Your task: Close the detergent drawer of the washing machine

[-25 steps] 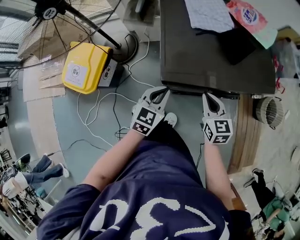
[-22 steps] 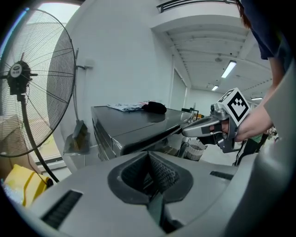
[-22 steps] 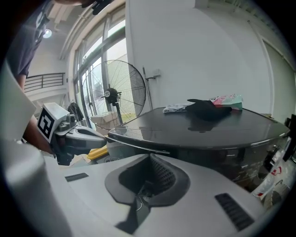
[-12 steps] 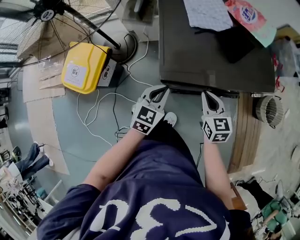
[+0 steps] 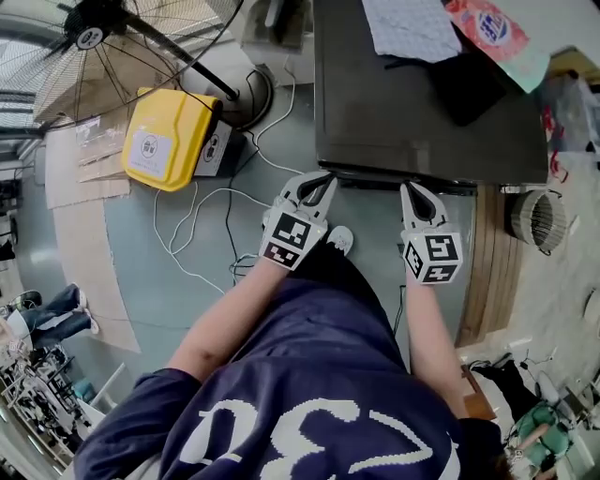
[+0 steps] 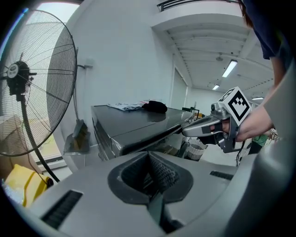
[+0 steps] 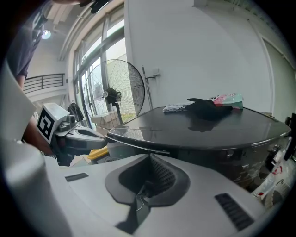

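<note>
The washing machine [image 5: 422, 103] shows from above as a dark grey top, with its front edge facing me. The detergent drawer itself cannot be made out in any view. My left gripper [image 5: 325, 180] is shut and empty, its tip at the left end of the machine's front edge. My right gripper [image 5: 410, 187] is also shut and empty, its tip at that same edge further right. The left gripper view looks past shut jaws [image 6: 149, 154] at the machine's corner [image 6: 125, 134] and the right gripper [image 6: 203, 127]. In the right gripper view, shut jaws [image 7: 149, 158] point under the lid's rim [image 7: 152, 146].
A patterned cloth [image 5: 412, 28], a dark garment [image 5: 478, 84] and a colourful packet [image 5: 492, 28] lie on the machine. A yellow case [image 5: 169, 136], a standing fan [image 5: 89, 37] and loose cables [image 5: 202, 216] are on the floor to the left. A round basket [image 5: 536, 220] stands to the right.
Both grippers stay where they were, still shut. Only the people at the far lower left of the head view have shifted.
</note>
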`<state>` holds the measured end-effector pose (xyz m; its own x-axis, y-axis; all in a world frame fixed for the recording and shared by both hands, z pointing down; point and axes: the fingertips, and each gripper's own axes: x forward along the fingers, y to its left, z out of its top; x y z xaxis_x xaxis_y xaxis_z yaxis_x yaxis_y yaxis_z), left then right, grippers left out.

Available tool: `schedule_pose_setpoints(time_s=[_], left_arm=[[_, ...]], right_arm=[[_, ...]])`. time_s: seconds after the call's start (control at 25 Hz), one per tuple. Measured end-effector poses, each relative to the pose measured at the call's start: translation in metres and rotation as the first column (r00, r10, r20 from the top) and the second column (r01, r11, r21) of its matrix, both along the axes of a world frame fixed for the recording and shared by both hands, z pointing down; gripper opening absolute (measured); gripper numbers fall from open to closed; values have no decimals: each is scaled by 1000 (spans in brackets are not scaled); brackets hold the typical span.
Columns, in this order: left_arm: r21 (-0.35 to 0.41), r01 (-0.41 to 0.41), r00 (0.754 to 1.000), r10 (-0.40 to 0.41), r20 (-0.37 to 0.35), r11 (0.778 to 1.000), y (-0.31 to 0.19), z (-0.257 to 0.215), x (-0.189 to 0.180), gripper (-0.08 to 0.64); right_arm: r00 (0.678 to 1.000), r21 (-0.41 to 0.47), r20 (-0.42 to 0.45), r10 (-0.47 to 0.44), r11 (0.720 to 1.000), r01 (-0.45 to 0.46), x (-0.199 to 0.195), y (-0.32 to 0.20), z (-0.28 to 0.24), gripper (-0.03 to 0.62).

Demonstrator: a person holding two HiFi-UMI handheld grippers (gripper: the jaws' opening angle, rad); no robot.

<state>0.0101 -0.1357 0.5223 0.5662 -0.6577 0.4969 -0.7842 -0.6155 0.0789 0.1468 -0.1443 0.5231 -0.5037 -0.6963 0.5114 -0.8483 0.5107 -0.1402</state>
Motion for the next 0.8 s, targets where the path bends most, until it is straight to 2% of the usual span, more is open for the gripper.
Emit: schedule_pose_setpoints(time_s=[0.6,0.8], left_arm=[[-4,-40,999,40,1,999,-2,2,4,17],[-19,-11,1000,11,-4,1000,-14,3,0,17]], right_arm=[[1000,-4,2,4,1000,-4,0,-3,0,15],[1000,-10,6,13,1000,-13,-3,-13,1,15]])
